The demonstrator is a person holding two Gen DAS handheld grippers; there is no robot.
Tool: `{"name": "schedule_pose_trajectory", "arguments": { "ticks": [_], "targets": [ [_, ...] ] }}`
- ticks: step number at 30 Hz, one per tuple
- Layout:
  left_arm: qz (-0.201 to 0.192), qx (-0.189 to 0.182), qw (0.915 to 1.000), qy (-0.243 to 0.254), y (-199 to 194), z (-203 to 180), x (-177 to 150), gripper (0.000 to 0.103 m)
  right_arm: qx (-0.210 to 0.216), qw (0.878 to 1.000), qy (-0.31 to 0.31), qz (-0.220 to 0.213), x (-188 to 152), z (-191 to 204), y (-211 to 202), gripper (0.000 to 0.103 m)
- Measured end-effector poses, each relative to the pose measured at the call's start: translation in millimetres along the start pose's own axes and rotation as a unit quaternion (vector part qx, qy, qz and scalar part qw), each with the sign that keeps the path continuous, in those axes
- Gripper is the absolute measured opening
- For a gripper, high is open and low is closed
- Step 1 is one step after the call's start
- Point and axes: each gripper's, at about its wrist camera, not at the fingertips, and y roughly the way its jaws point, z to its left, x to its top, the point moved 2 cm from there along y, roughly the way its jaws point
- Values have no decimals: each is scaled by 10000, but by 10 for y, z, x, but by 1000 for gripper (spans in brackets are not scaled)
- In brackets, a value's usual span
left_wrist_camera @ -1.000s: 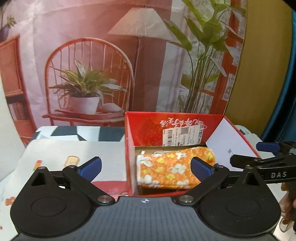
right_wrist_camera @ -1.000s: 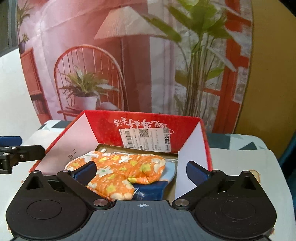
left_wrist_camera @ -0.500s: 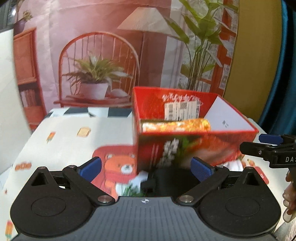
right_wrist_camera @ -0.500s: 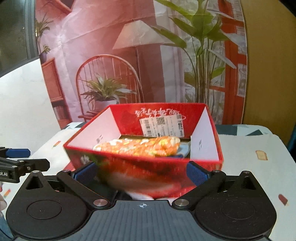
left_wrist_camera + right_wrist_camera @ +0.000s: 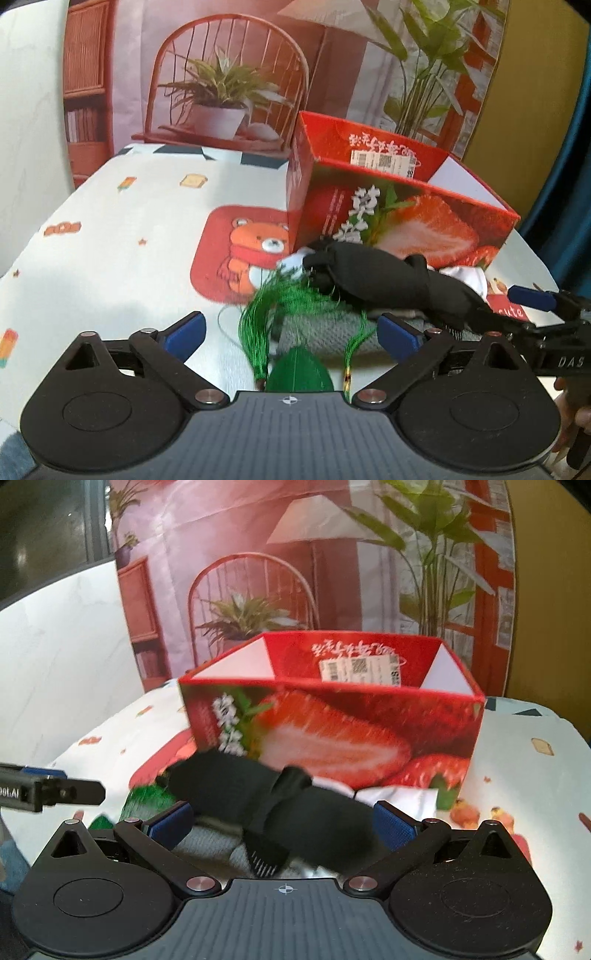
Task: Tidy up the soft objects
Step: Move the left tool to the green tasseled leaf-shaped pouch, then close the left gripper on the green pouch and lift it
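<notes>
A red strawberry-printed box point(image 5: 406, 218) point(image 5: 332, 723) stands on the table, its inside hidden from this low angle. In front of it lies a heap of soft things: a black rolled cloth with a strap point(image 5: 384, 277) point(image 5: 280, 805) on top of a grey knitted piece point(image 5: 332, 332) point(image 5: 210, 840), a white cloth point(image 5: 465, 275) point(image 5: 399, 797), and a green tasselled ornament point(image 5: 273, 314). My left gripper point(image 5: 291, 332) is open just short of the tassels. My right gripper point(image 5: 282, 821) is open, its fingers either side of the black roll.
The tablecloth point(image 5: 129, 240) is white with a bear print point(image 5: 255, 251) and small motifs. A printed backdrop of a chair, plants and a lamp hangs behind the table. The right gripper's fingertips point(image 5: 532, 299) show at the right of the left wrist view.
Both grippers have drawn back and dropped from over the box to table level in front of it. The orange floral cloth in the box is now out of sight; the heap has come into view.
</notes>
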Motion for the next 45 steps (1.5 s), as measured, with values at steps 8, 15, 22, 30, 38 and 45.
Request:
{"name": "schedule_pose_trajectory", "arguments": {
  "ticks": [8,15,22,30,38,45],
  "targets": [
    [234,-352,9981,-457,100,143,-204,74,154,9991,82,381,-254,82,48,96],
    [612,-789,9922,-751,224,160,-334,57,386,9984,-123,389,-273,187,32,87],
    [743,-1103,9888,-683,307,43,-372,47,585,9966,-142,571,-315,235,88,80],
    [1008,-1494,9788,-967,543,-168,-341,47,798,9933,-287,787,-401,330,154,76],
    [962,-1436,9803,-957,689,-326,-305,47,842,9929,-304,779,-421,323,153,69],
    [1042,-1688,9759,-906,737,-454,-337,47,982,9909,-499,767,-429,407,148,65]
  ]
}}
